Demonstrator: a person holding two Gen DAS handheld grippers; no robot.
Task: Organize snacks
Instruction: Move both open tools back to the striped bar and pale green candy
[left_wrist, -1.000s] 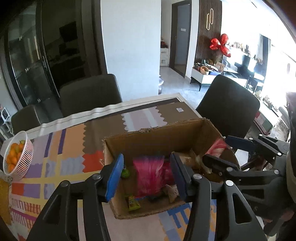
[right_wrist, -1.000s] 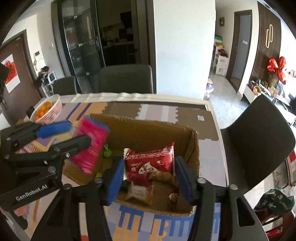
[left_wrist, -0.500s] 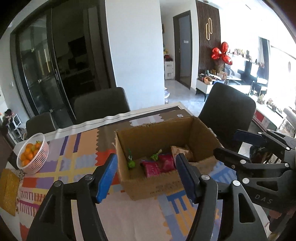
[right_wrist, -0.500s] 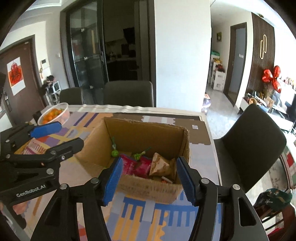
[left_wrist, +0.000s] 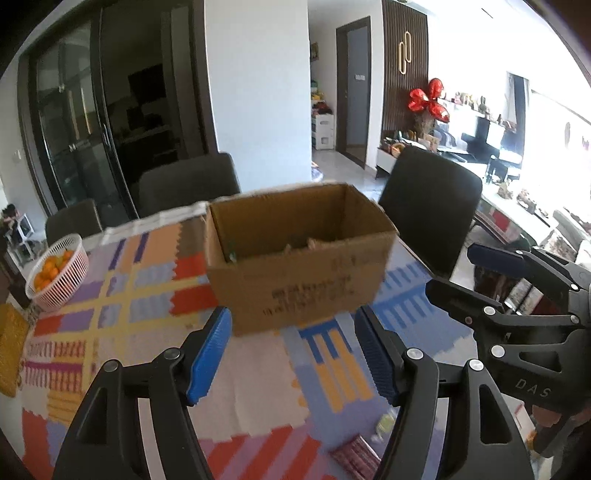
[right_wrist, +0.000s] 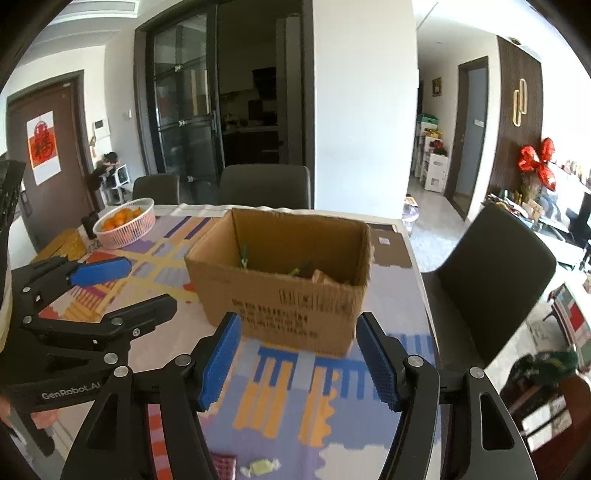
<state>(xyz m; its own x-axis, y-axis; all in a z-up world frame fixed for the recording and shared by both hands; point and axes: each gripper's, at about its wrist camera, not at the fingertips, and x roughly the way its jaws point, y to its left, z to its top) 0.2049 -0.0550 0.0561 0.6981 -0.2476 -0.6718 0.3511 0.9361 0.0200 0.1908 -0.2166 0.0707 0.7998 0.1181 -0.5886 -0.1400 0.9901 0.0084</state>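
An open cardboard box (left_wrist: 295, 277) stands on the patterned tablecloth and holds several snack packets, only their tops showing; it also shows in the right wrist view (right_wrist: 284, 295). My left gripper (left_wrist: 293, 354) is open and empty, in front of the box and above the cloth. My right gripper (right_wrist: 299, 360) is open and empty, also in front of the box. A dark red packet (left_wrist: 354, 458) and a pale wrapped candy (left_wrist: 386, 424) lie on the cloth near me; the candy (right_wrist: 260, 467) and the packet (right_wrist: 223, 465) show at the bottom of the right wrist view.
A white basket of oranges (right_wrist: 125, 221) sits at the table's far left, next to a yellow box (right_wrist: 64, 245). Dark chairs (right_wrist: 266, 186) stand behind the table and at its right side (right_wrist: 495, 280). The table's right edge runs close to the box.
Both grippers have let go of their snack packets into the box and pulled back and up, away from it. The box now looks farther off, its contents mostly hidden.
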